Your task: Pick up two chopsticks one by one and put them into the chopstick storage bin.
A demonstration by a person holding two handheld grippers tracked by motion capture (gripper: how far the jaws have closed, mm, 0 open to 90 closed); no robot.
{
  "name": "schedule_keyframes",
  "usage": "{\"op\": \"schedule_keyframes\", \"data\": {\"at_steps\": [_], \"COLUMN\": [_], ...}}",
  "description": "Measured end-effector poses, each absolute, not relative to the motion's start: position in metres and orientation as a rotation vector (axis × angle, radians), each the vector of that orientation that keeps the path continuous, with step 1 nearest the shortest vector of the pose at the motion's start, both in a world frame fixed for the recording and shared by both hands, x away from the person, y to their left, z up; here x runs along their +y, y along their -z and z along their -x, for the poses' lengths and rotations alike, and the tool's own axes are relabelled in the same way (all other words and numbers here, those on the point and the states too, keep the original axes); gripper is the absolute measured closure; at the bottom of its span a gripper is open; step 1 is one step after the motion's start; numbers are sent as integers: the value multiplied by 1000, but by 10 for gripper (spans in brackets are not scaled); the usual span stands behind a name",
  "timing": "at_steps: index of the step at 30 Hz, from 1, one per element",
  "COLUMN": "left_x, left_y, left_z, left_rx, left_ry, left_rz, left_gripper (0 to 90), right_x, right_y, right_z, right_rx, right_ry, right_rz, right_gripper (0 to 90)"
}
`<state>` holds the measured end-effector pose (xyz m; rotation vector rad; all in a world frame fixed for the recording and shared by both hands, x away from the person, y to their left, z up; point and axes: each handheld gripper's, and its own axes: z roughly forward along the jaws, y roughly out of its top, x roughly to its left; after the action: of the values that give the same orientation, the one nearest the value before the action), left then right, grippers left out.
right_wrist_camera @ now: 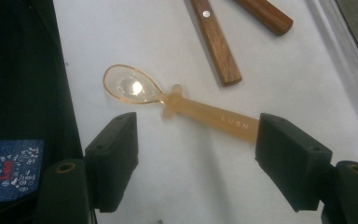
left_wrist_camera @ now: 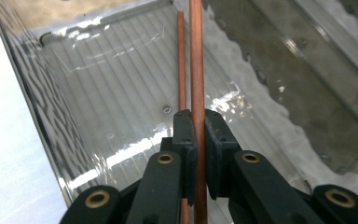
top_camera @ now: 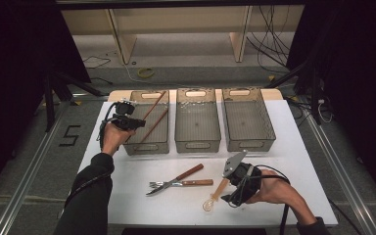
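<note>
The white rectangular surface (top_camera: pixel 142 196) in front of me carries three clear ribbed plastic bins in a row along its far side, and I seem to be sorting the utensils into them by kind. The left-hand bin (top_camera: pixel 164 142) takes the chopsticks; the middle bin (top_camera: pixel 198 142) and the right-hand bin (top_camera: pixel 269 134) have nothing in them that I can see. My left gripper (top_camera: pixel 133 123) reaches over the left bin's near corner with its fingers (left_wrist_camera: pixel 185 140) closed tight on one slim reddish-brown wooden chopstick (left_wrist_camera: pixel 197 70), which runs straight out between them and slants into the bin, so that letting go should drop it alongside the second matching chopstick (left_wrist_camera: pixel 181 56), already lying against the bin's floor just beside it. Nearer to me, a wooden-handled knife (top_camera: pixel 176 178) and a wooden-handled fork (top_camera: pixel 186 183) lie crossed on the bare surface, not yet sorted. My right gripper (top_camera: pixel 227 176) hovers low over the translucent amber plastic spoon (right_wrist_camera: pixel 182 103), fingers (right_wrist_camera: pixel 291 158) spread wide and holding nothing. One finger sits just off the end of the spoon's handle and the other beside its bowl, and they straddle it lengthwise rather than across the handle, so I judge the hand needs to turn before a grip.
</note>
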<state>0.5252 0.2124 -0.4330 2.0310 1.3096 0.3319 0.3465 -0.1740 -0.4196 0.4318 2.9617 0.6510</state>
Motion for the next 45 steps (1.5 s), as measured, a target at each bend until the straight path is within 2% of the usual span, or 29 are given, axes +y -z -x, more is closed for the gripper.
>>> {"op": "schedule_keyframes", "data": {"at_steps": [4, 14, 23, 34, 45], "left_x": [213, 210, 204, 206, 193], "left_y": [437, 423, 411, 406, 419], "left_z": [-526, -519, -493, -449, -406], "left_rx": [1338, 1309, 1185, 1078, 986], "left_ry": [-329, -281, -262, -273, -279], "left_rz": [-2016, -1980, -1962, -1912, -1928], "left_gripper": [830, 522, 354, 271, 236], "right_x": [-174, -175, -176, -175, -173], "right_y": [420, 420, 419, 420, 424], "right_z": [-347, -348, -350, -359, -370], "right_rx": [2963, 2960, 2956, 2948, 2943], "right_ry": [-650, -653, -657, -650, -629], "right_rz": [-429, -428, -443, -445, -449], "right_gripper": [305, 304, 303, 305, 308]}}
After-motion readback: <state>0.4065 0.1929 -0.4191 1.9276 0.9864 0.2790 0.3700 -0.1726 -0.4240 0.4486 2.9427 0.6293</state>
